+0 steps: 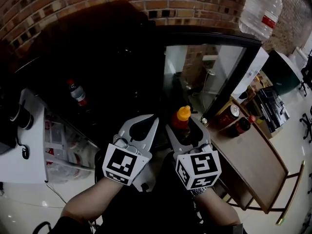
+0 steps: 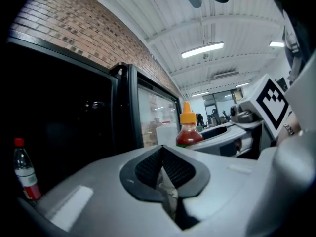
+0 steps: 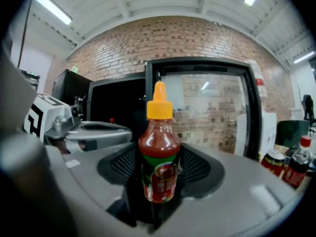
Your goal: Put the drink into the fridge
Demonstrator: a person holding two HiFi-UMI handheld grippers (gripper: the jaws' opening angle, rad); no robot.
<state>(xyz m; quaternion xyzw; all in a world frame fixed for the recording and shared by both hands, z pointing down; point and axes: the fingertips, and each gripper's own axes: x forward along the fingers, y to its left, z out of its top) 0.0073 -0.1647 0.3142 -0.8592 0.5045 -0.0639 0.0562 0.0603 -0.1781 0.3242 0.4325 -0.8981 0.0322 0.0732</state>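
Two grippers sit side by side, each in a person's hand. The right gripper [image 3: 159,158] has its fingers spread wide around the drink [image 3: 159,147], a red bottle with an orange cap that stands upright, clamped between the pads. Just left of it, the left gripper [image 2: 162,151] has its fingers pressed together with nothing between them. Beyond both sets of fingertips is the dark fridge [image 3: 116,105], and its glass door [image 3: 207,112] is swung open ahead of the right fingers. Deep inside, far left of the left fingers, stands a small red-capped bottle [image 2: 23,174]. Right of the right fingers, a can [image 1: 229,115] and a cola bottle [image 1: 242,126] sit on a wooden table [image 1: 253,165].
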